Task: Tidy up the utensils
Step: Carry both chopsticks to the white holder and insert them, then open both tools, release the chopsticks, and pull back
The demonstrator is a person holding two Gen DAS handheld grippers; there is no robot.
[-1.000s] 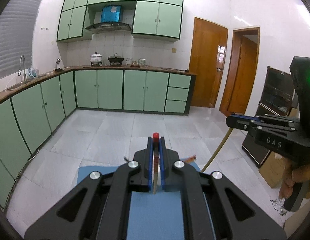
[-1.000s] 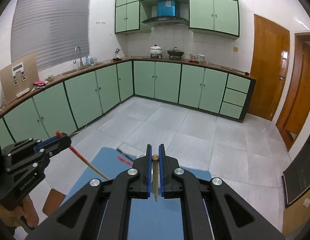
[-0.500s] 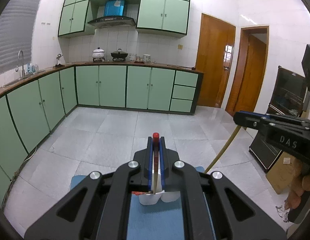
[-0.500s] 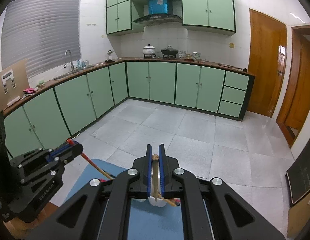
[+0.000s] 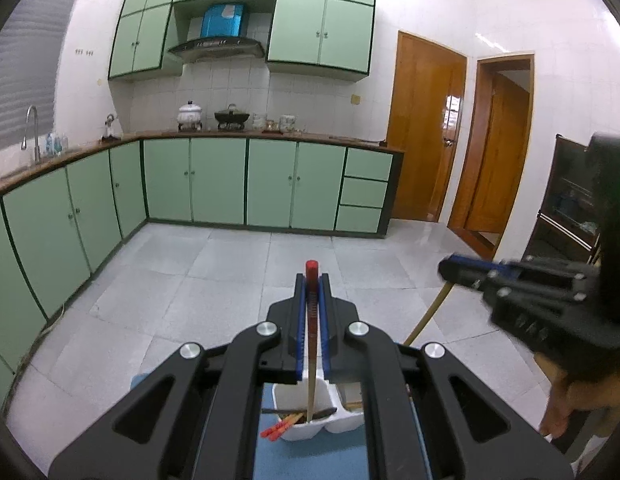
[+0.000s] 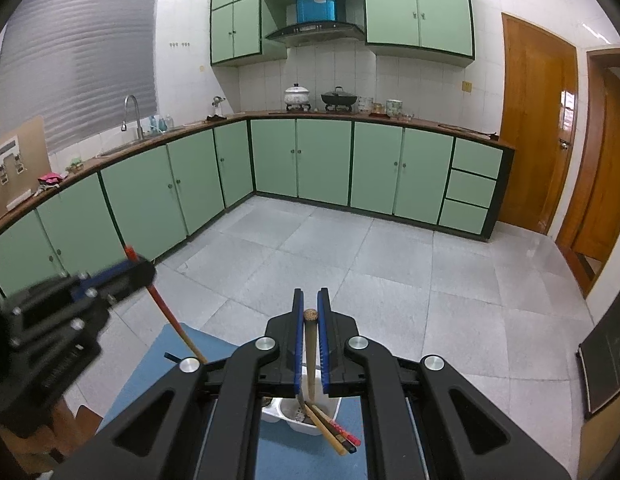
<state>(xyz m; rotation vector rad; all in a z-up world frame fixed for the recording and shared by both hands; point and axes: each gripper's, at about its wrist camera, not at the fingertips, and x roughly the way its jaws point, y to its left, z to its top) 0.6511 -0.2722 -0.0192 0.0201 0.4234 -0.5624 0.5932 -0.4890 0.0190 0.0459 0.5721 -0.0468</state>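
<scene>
With each gripper's jaws clamped on a chopstick, the red-tipped chopstick (image 5: 311,320) and the wooden chopstick (image 6: 310,354) should be steadied upright over the white holder (image 5: 310,426) at lower centre before release.

Both fisheye views are bright and evenly lit from overhead, with glare streaks on the glossy wooden door (image 5: 427,128) and white wall tiles (image 6: 333,68), straight lines bowing toward dark vignetted corners, and motion blur smearing the opposite gripper at each frame's side

Left hand-held gripper (image 5: 311,280): jaws clamped, angled downward above white holder (image 5: 310,428). Right hand-held gripper (image 6: 310,300): same, alongside; bare hand (image 5: 569,400) gripping handle.
</scene>
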